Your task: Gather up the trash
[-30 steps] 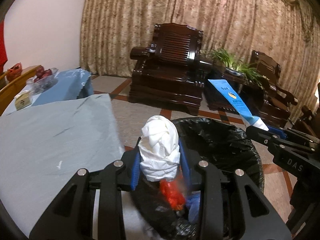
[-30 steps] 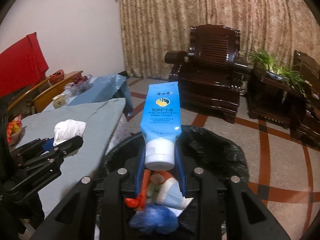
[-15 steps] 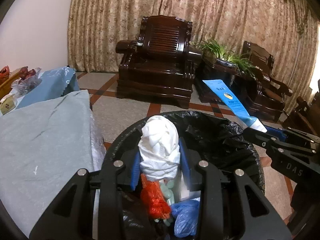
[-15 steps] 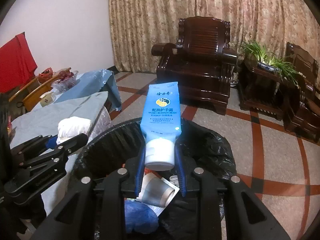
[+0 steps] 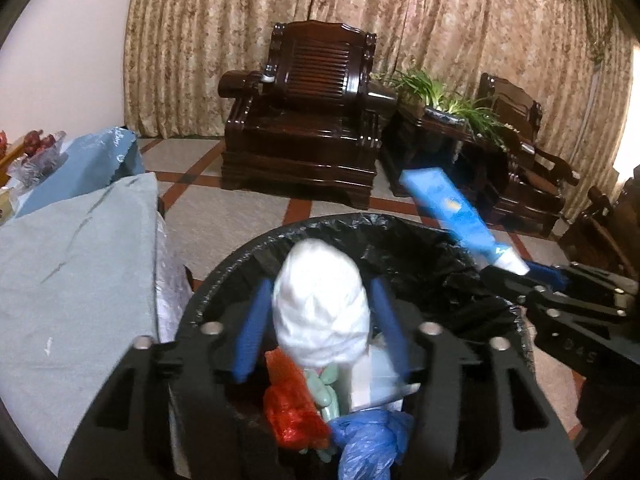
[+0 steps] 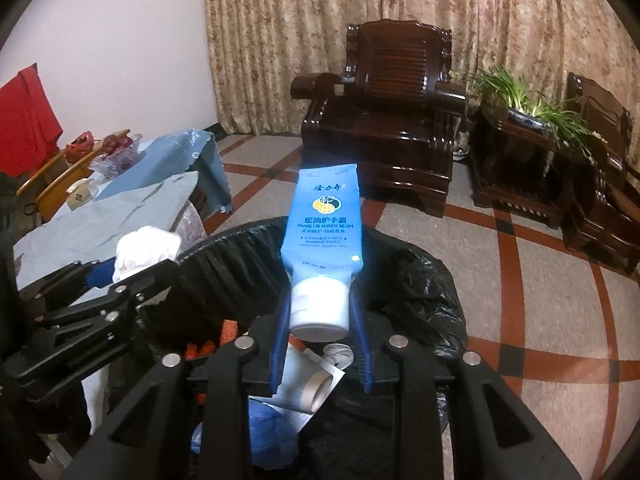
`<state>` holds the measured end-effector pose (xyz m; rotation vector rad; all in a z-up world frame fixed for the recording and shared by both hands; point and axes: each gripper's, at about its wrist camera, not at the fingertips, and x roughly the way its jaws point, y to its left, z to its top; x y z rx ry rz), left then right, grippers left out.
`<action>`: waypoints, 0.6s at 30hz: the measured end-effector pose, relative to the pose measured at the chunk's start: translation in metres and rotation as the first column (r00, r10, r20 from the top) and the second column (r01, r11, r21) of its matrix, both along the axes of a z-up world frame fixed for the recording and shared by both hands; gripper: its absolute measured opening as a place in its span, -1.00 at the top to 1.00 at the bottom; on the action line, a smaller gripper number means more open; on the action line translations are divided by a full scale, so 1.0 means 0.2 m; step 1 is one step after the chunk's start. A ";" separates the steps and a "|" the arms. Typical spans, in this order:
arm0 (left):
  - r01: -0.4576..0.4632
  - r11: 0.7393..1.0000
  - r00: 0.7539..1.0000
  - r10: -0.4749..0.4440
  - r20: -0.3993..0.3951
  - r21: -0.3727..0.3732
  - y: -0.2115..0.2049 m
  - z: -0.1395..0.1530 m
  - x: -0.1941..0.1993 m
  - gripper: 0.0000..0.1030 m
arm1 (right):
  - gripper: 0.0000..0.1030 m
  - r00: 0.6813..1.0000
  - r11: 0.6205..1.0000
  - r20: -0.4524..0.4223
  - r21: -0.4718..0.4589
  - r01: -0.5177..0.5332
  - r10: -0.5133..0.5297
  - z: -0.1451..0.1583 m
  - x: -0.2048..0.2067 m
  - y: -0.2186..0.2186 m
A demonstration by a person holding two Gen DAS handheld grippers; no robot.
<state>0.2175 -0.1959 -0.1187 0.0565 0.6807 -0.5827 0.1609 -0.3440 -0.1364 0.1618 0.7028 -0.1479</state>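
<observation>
Right now both grippers hang over the black-lined trash bin, which already holds a red wrapper and a blue bag. Left gripper: its jaws are opening, blue pads clear of the white tissue wad between them. Right gripper: also opening, the blue hand cream tube upright between its fingers, cap down; I cannot tell if the pads touch it

Two black hand-held grippers with blue finger pads

The left gripper and the right gripper are showing matte black linkage arms, round silver screw heads and blue pads; faint embossed letters are showing on the right one's side.
</observation>
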 end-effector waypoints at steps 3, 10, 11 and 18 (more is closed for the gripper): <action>0.002 1.000 1.000 -0.002 0.000 -0.007 0.00 0.00 0.00 -0.33 | -0.03 1.000 1.000 0.006 -0.008 0.019 -0.019 -0.01 -0.01 -0.02; -0.027 0.999 1.000 0.026 -0.014 -0.024 0.07 0.02 -0.02 -0.65 | -0.73 0.999 0.999 0.030 -0.006 0.044 -0.044 0.02 -0.07 -0.03; -0.035 0.999 0.999 0.034 -0.011 -0.027 0.09 0.03 -0.03 -0.69 | -0.79 0.999 0.999 0.037 -0.004 0.040 -0.040 0.03 -0.08 -0.03; -0.064 0.998 0.997 0.063 0.042 0.004 0.25 0.13 -0.18 -0.81 | -0.88 0.998 1.000 0.064 0.019 -0.012 0.010 0.10 -0.14 0.06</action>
